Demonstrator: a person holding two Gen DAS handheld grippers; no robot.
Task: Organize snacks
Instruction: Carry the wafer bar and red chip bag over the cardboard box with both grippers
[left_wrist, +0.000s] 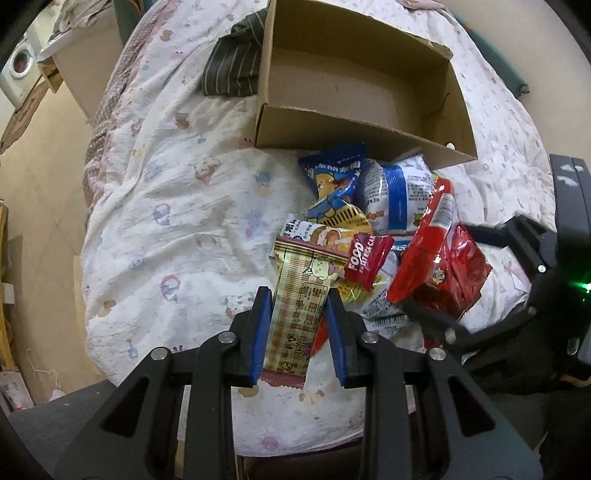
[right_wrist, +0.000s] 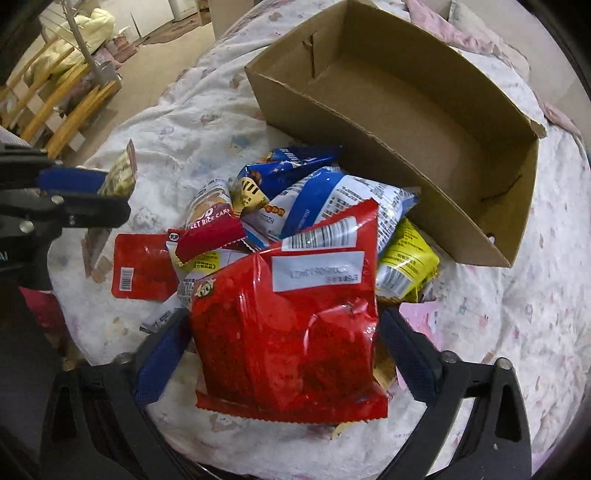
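Note:
A heap of snack packets lies on a printed bedcover (left_wrist: 166, 221) in front of an open cardboard box (left_wrist: 351, 129) (right_wrist: 369, 147), whose inside shows nothing. My left gripper (left_wrist: 298, 295) (right_wrist: 110, 195) is shut on a gold snack bar packet (left_wrist: 295, 302) (right_wrist: 120, 173), held above the bed left of the heap. My right gripper (right_wrist: 284, 317) (left_wrist: 441, 269) straddles a large red bag (right_wrist: 288, 350) (left_wrist: 443, 251) on top of the heap, with a pad against each side edge. Under it lie a blue-and-white bag (right_wrist: 332, 199), a yellow packet (right_wrist: 406, 254) and a small red rice-cake packet (right_wrist: 210, 236).
A dark striped cloth (left_wrist: 232, 66) lies beside the box's far left corner. A flat red packet (right_wrist: 144, 269) rests at the heap's left. The bed drops to the floor on the left, where a wooden rack (right_wrist: 55, 110) and a washing machine (left_wrist: 18, 66) stand.

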